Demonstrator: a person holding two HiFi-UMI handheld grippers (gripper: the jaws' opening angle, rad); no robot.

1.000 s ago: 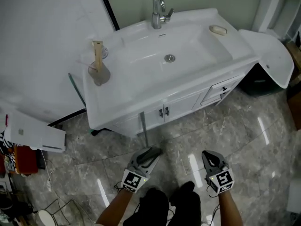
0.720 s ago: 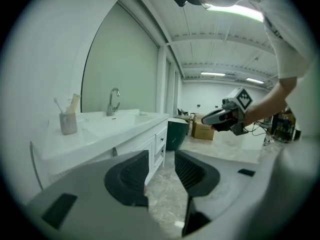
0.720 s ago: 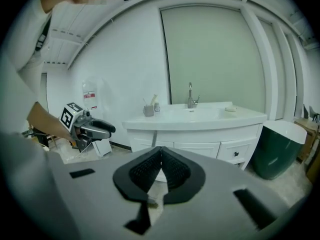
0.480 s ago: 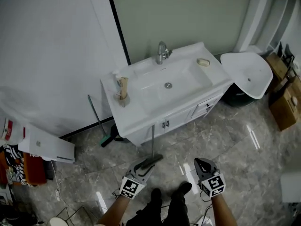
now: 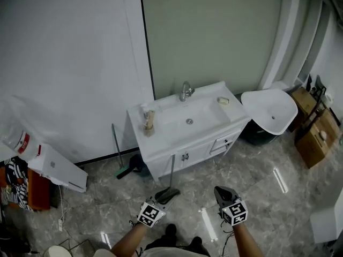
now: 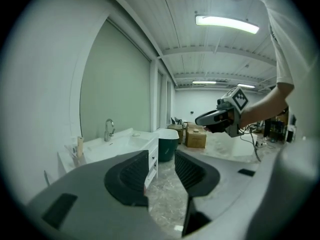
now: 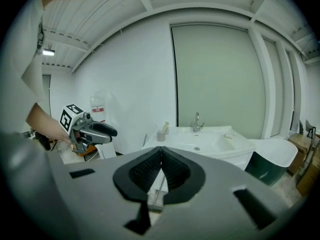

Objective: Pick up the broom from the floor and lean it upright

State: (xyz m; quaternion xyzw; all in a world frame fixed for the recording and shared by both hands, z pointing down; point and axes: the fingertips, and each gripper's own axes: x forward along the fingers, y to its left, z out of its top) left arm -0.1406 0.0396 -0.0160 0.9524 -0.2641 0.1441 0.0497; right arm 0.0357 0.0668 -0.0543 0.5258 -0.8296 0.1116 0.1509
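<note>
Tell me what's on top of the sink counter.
A faucet, a soap bar and a cup with a wooden handle standing in it; the handle's lower end is hidden inside the cup.

The view has drawn back and up: the white sink cabinet (image 5: 199,152), which filled the top of the frame, now sits small in the middle. Far more white wall (image 5: 69,63), pale green panel (image 5: 214,36) and grey marbled floor (image 5: 262,197) show around it, and brown cardboard boxes (image 5: 316,138) have come into sight at the right. The left gripper (image 5: 171,193) and right gripper (image 5: 220,191) have risen from the floor with the person, whose dark shoes (image 5: 171,231) now look far smaller.
</note>
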